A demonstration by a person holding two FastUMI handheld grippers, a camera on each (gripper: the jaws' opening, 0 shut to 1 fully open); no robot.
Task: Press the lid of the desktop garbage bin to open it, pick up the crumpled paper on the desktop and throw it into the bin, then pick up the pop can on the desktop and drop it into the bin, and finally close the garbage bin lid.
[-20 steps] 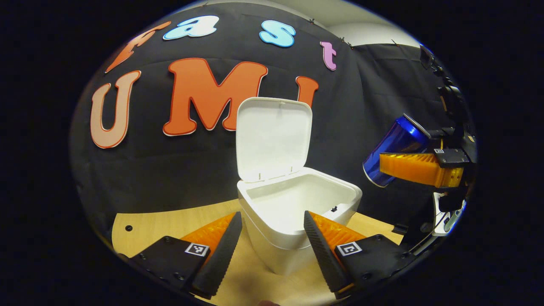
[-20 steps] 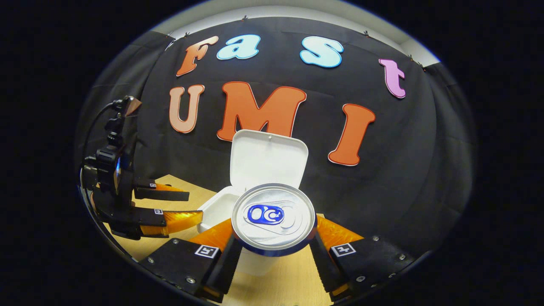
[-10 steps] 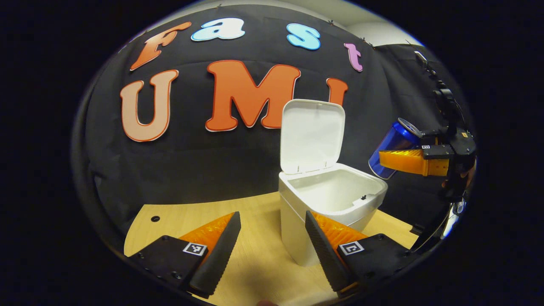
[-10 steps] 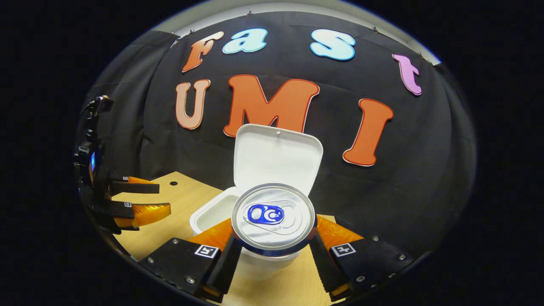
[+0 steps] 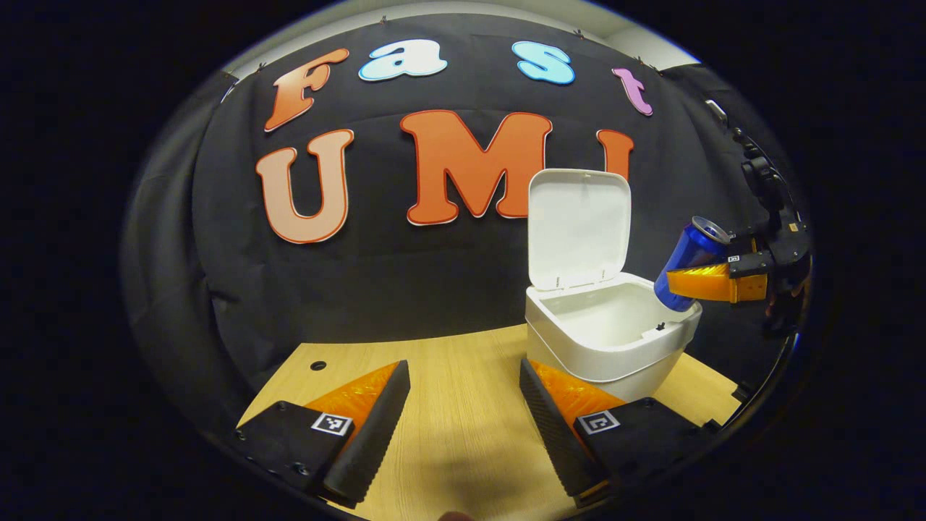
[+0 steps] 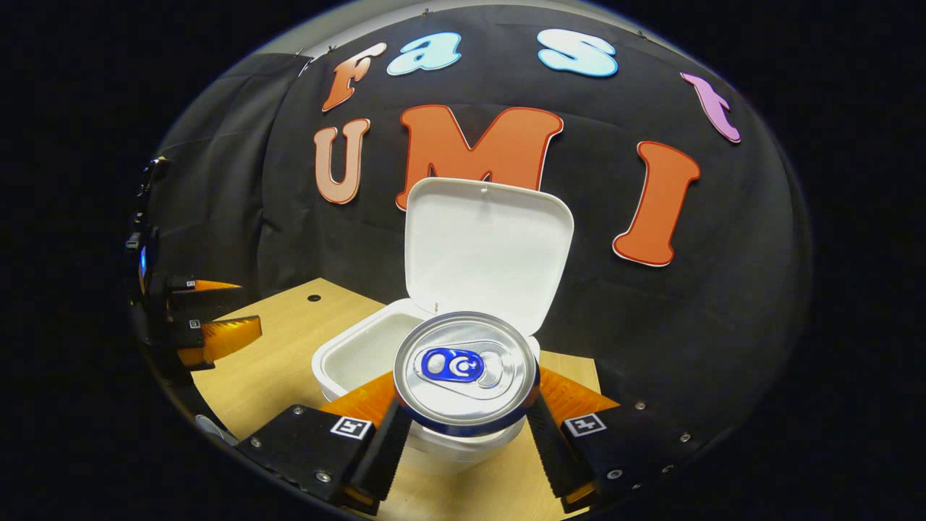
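A white desktop bin (image 5: 608,340) (image 6: 347,358) stands on the wooden table with its lid (image 5: 577,226) (image 6: 486,250) raised upright. My right gripper (image 6: 464,427) is shut on a blue pop can (image 6: 465,370), whose silver top faces the camera. In the left gripper view the can (image 5: 689,262) is tilted and hangs just over the bin's right rim, held by the right gripper (image 5: 705,282). My left gripper (image 5: 463,420) is open over the table, left of the bin, with nothing between its fingers. In the right gripper view it (image 6: 210,325) sits far to the left. The bin's inside is too dim to make out.
The wooden table (image 5: 448,391) (image 6: 275,340) has a small round hole (image 5: 318,365) near its back left edge. Black cloth closes the booth behind the bin. Bare tabletop lies left of the bin.
The right gripper carried the can closer, from right of the bin to over its rim. The left gripper drew away to the left; the bin shifted right in its view.
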